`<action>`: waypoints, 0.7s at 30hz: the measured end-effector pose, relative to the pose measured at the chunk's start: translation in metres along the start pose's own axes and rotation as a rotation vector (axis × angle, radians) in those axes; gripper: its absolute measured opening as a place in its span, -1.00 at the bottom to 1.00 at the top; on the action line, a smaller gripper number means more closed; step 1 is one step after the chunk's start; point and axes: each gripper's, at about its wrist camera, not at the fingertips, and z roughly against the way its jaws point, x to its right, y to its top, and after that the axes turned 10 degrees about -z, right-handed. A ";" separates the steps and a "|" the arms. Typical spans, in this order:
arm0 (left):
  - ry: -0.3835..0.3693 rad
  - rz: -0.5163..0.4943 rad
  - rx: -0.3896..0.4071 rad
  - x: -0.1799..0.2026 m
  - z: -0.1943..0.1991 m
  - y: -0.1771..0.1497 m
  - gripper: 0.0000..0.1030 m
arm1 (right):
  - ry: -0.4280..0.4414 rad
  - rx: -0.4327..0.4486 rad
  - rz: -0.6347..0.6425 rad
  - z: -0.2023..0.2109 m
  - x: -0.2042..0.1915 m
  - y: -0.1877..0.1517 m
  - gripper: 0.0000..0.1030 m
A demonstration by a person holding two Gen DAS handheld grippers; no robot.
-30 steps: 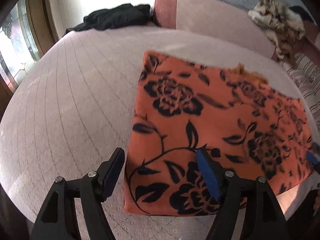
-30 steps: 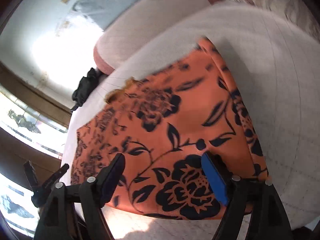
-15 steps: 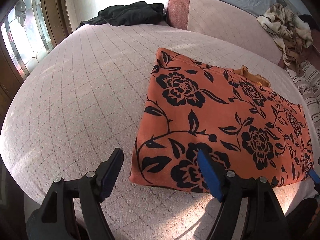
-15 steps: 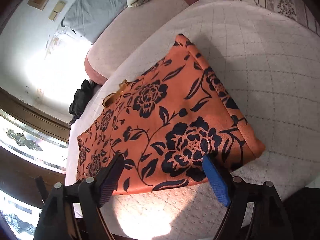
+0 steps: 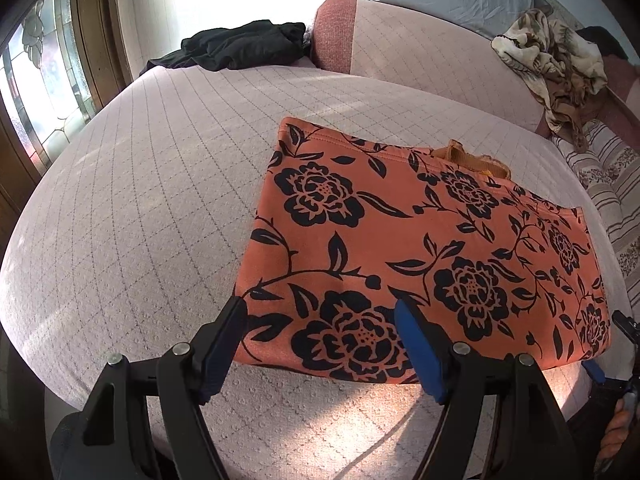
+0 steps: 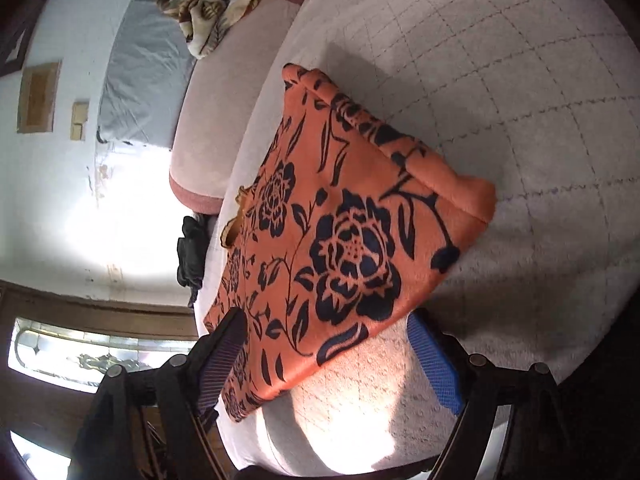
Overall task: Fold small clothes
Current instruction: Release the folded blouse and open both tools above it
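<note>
An orange garment with black flowers (image 5: 420,248) lies folded flat in a rectangle on the pale quilted bed (image 5: 152,208). It also shows in the right wrist view (image 6: 344,240), with a rolled fold along its right edge. My left gripper (image 5: 320,320) is open and empty, just above the garment's near left corner. My right gripper (image 6: 326,326) is open and empty over the garment's near edge. The right gripper's blue pad shows at the far right of the left wrist view (image 5: 592,372).
A black garment (image 5: 240,44) lies at the bed's far left edge. A pink bolster (image 5: 420,44) runs along the back with a beige patterned cloth (image 5: 556,56) heaped at its right. A striped pillow (image 5: 612,184) lies right. A glazed wooden door (image 5: 44,72) stands left.
Both grippers have pulled back from the garment toward the bed's near edge. The right wrist view has tilted. The garment lies still and folded.
</note>
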 end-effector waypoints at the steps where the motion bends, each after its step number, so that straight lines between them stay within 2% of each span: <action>1: -0.004 -0.004 0.004 0.003 0.000 0.000 0.49 | 0.021 0.014 -0.041 0.000 0.003 0.008 0.65; 2: -0.008 -0.014 0.005 0.008 0.000 0.000 0.49 | 0.039 0.030 -0.078 -0.001 0.006 0.014 0.61; 3: -0.012 -0.030 0.004 0.013 -0.002 0.000 0.49 | 0.045 0.045 -0.087 -0.001 0.006 0.019 0.33; 4: -0.012 -0.049 -0.001 0.018 -0.005 0.000 0.49 | 0.023 0.058 -0.064 -0.001 0.003 0.024 -0.63; 5: -0.009 -0.071 -0.011 0.024 -0.008 0.000 0.49 | -0.005 0.059 -0.047 -0.002 0.002 0.026 -0.80; 9: -0.005 -0.119 0.000 0.039 -0.012 -0.001 0.49 | -0.052 0.106 0.088 0.012 -0.016 0.019 -0.81; 11: -0.012 -0.124 -0.019 0.044 -0.020 0.000 0.49 | -0.128 0.094 0.098 0.009 -0.010 0.022 -0.78; 12: -0.015 -0.132 -0.041 0.047 -0.026 -0.001 0.49 | -0.168 0.063 0.085 0.005 -0.001 0.025 -0.68; 14: 0.004 -0.154 -0.063 0.049 -0.036 -0.002 0.49 | -0.149 0.028 0.091 0.010 -0.003 0.027 -0.45; 16: 0.012 -0.155 -0.050 0.050 -0.038 -0.002 0.52 | -0.160 0.051 0.135 0.028 -0.017 0.027 0.40; 19: 0.023 -0.167 -0.044 0.053 -0.040 -0.002 0.58 | -0.172 0.164 0.240 0.061 -0.040 0.034 0.41; 21: 0.027 -0.171 -0.040 0.054 -0.042 -0.002 0.60 | -0.164 0.178 0.286 0.062 -0.054 0.050 0.41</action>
